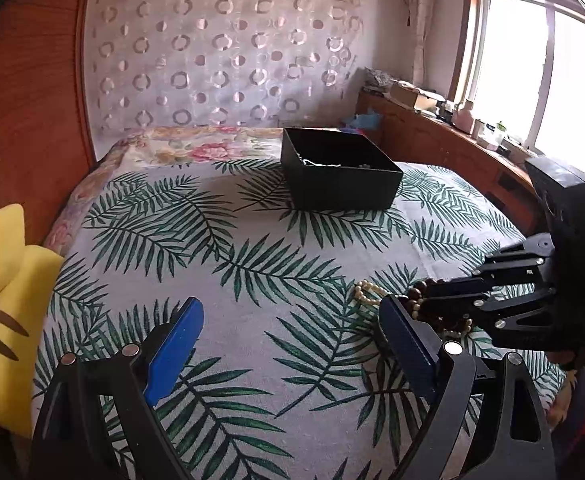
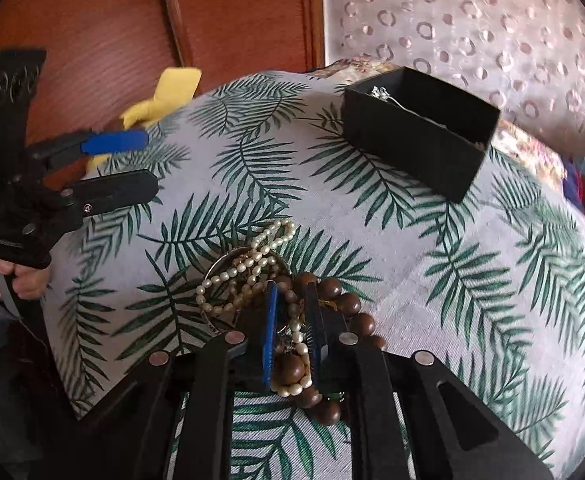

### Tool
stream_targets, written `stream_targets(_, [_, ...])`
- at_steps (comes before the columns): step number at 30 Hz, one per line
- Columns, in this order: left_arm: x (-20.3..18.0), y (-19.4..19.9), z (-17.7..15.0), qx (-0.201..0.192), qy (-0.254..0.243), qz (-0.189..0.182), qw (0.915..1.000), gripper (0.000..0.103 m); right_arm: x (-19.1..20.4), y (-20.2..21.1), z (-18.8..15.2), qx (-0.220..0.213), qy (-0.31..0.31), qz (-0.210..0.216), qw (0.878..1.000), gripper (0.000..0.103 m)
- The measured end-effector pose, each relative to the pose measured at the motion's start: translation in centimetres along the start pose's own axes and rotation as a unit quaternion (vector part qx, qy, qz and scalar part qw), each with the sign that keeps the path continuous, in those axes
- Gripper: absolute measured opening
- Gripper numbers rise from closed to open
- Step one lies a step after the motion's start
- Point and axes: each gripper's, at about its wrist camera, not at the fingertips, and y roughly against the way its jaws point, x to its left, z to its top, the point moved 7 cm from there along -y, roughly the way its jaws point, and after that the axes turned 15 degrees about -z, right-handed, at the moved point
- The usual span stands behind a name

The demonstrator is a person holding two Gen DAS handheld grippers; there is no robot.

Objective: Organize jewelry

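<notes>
The right gripper point(image 2: 292, 332) is closing its jaws to a narrow gap down in the tangled jewelry pile point(image 2: 276, 300), with pearl and brown bead strands sitting between the blue pads, while the left gripper point(image 1: 288, 344) is hovering with its jaws spread wide and nothing between them. The pile is lying on the palm-leaf bedspread point(image 2: 472, 280), well apart from the open black box point(image 2: 416, 136) and on the near side of it, toward the person; the left gripper is waiting just beside the pile, farther from the box than the pile's outer loop. A pearl necklace point(image 2: 248, 264), a brown wooden bead bracelet point(image 2: 344, 300) and a thin metal bangle point(image 2: 212, 268) are lying knotted together. These pieces are looking light and limp, the beads smooth and likely slippery, so a pinch across a strand, not on a single bead, is probably safest. Lifting may be dragging neighbours along, and thin threads could snap if pulled hard. A silvery chain point(image 2: 396, 98) is already resting inside the box.
</notes>
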Motion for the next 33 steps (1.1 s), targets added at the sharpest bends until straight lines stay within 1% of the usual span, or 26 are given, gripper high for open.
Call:
stream_targets(3, [-0.2, -0.1, -0.1, 0.000, -0.003, 0.000, 1.0000, 0.086, 0.0, -0.1, 0.2, 0.008, 0.011, -0.001, 1.000, 0.015])
stream_targets(4, [-0.4, -0.2, -0.1, 0.001, -0.002, -0.001, 1.0000, 0.086, 0.0, -0.1, 0.2, 0.008, 0.012, 0.001, 1.000, 0.008])
stream_targets(6, [-0.4, -0.3, -0.2, 0.002, -0.001, -0.002, 1.0000, 0.086, 0.0, -0.1, 0.2, 0.006, 0.013, 0.004, 1.000, 0.006])
stream_targets(8, [-0.4, -0.4, -0.4, 0.004, 0.000, -0.002, 1.0000, 0.086, -0.3, 0.3, 0.2, -0.006, 0.005, 0.001, 1.000, 0.006])
stream_targets(12, [-0.8, -0.7, -0.6, 0.010, -0.001, -0.006, 0.9999, 0.086, -1.6, 2.5, 0.8, -0.046, -0.029, 0.002, 0.999, 0.006])
stream_targets(17, [-1.5, -1.2, -0.8, 0.016, -0.004, -0.015, 0.9998, 0.086, -4.1, 6.0, 2.1, -0.095, -0.054, -0.018, 0.994, 0.006])
stream_targets(26, [-2.9, -2.3, -1.4, 0.035, -0.012, -0.029, 0.9989, 0.086, -8.1, 13.2, 4.9, -0.182, -0.083, -0.054, 0.978, 0.006])
stream_targets(33, [-4.0, -3.0, -2.0, 0.056, -0.026, -0.037, 0.9974, 0.086, -11.0, 16.7, 5.8, -0.219, -0.100, -0.081, 0.967, 0.006])
